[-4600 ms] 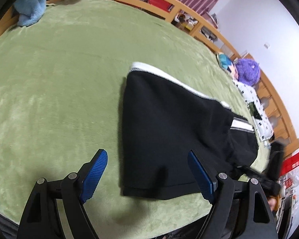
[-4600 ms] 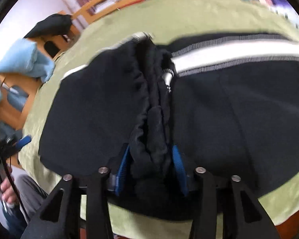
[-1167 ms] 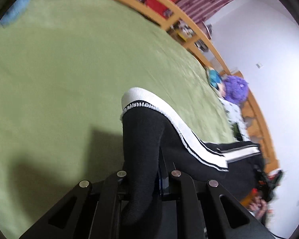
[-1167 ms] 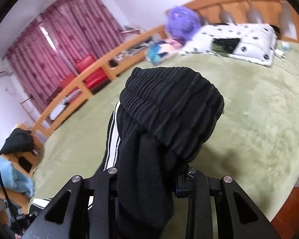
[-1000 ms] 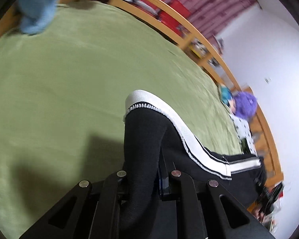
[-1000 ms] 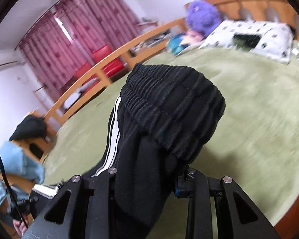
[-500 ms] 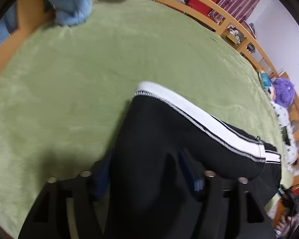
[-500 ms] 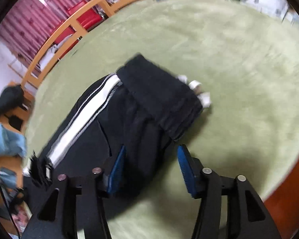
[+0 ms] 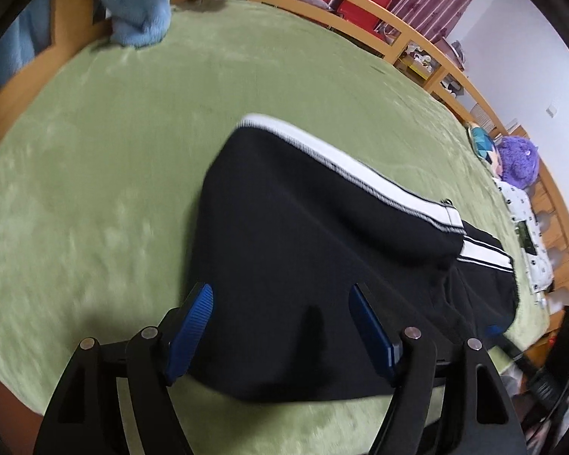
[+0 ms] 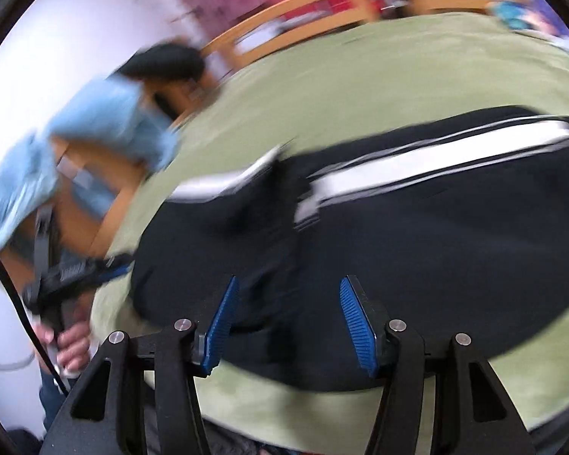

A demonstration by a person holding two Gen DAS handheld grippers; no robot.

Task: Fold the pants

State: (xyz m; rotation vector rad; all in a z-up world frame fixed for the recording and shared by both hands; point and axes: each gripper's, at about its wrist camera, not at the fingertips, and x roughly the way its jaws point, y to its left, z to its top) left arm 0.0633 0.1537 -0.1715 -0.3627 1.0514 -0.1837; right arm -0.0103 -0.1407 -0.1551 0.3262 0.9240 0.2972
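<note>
Released a moment ago from both grippers, the black pants (image 9: pixel 322 250) are now laid folded on the green blanket (image 9: pixel 113 151). The left gripper (image 9: pixel 280 330) and right gripper (image 10: pixel 290 318) are held spread and empty above the near hem, apparently so the fold settles undisturbed.

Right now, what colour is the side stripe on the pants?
White, edged with thin black lines, on black pants; clearest in the left wrist view.

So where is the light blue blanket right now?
In the left wrist view, the light blue blanket hangs over the wooden bed frame at the upper left, beyond the pants.
</note>
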